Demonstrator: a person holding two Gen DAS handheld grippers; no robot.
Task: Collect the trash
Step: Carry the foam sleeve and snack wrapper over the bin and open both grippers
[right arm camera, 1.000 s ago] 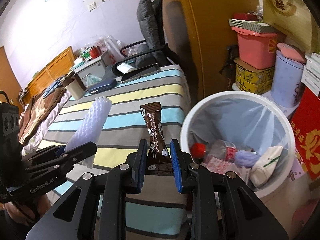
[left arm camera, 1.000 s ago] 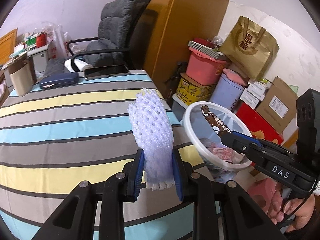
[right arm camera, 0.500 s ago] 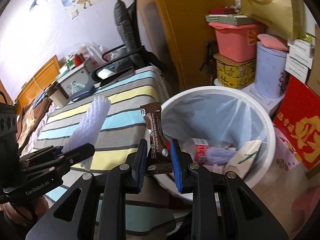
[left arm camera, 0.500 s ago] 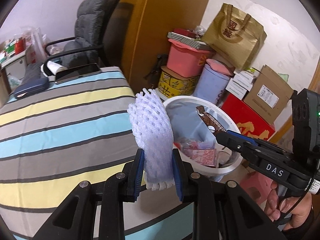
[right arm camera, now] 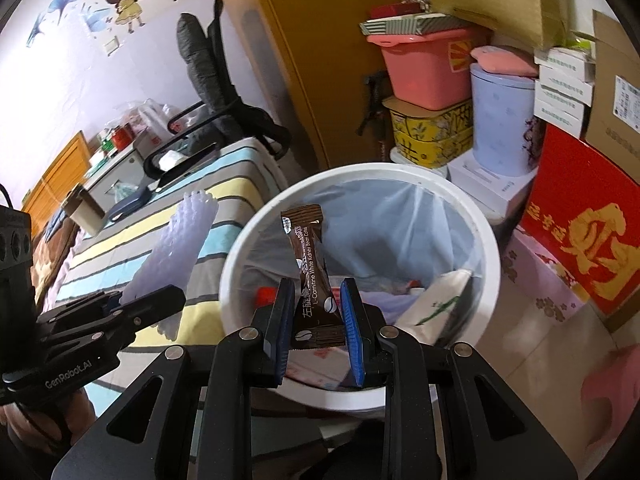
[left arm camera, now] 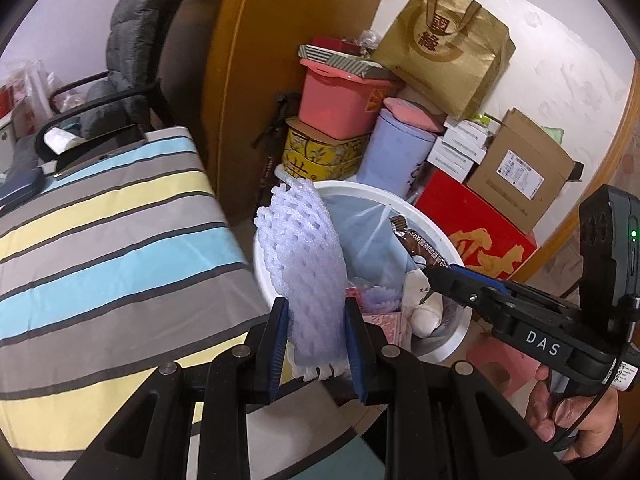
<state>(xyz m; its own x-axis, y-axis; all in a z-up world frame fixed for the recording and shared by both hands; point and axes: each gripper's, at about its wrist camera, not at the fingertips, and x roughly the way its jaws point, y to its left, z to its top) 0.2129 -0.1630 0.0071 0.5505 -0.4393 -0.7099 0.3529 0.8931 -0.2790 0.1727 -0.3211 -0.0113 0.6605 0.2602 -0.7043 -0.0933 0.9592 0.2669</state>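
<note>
Clamping foam net (left arm camera: 304, 280) – left hand-held gripper (left arm camera: 316, 344); right hand-held gripper (right arm camera: 318, 320) – sachet (right arm camera: 314, 276).

The white trash bin (right arm camera: 360, 396) has its mouth open and unobstructed; the striped bed (right arm camera: 240, 168) crowds it at nine o'clock, stacked boxes (right arm camera: 580, 232) at three.

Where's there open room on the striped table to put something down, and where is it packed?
The striped table is bare across its near and middle stripes, from the edge by the white bin back toward the far end. That far end is crowded: a dark tablet, a blue case and a brown cup. The floor past the bin is packed with boxes.
</note>
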